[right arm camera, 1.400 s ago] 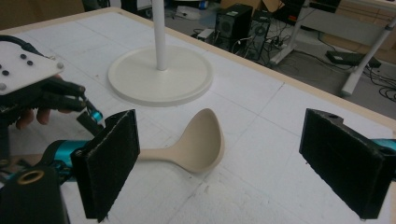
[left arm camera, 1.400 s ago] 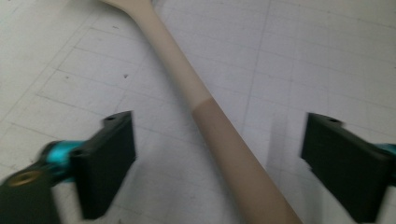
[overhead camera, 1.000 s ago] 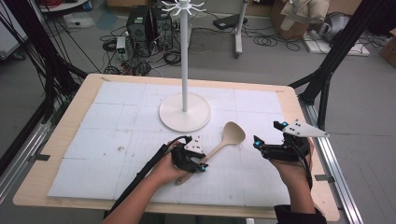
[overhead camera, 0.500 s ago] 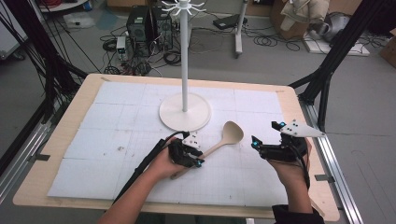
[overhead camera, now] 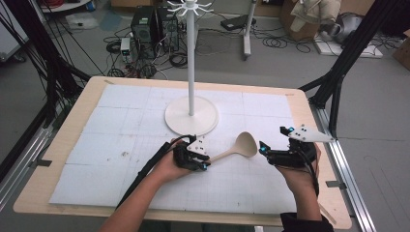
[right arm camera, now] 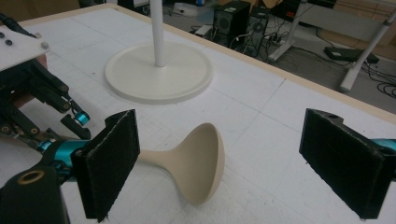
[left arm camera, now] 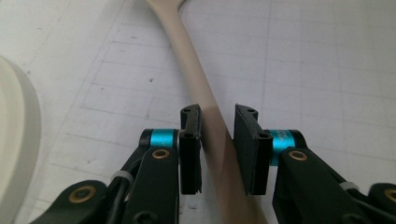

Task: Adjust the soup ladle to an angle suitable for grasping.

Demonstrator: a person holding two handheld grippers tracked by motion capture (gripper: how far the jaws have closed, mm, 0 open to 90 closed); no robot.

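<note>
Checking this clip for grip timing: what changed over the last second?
The left gripper has just closed its jaws on the ladle handle, which lies between its pads. The right gripper stayed open and still beside the bowl; the stand is unmoved.

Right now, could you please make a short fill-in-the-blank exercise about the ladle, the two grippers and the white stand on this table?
1. The left gripper has its jaws closed on the ladle's ____.
2. The right gripper has its jaws ____, with nothing between the pads.
3. The ladle lies with its bowl pointing toward the ____ gripper.
4. The white stand has a base whose shape is ____.

Missing words: handle; open; right; round
</note>
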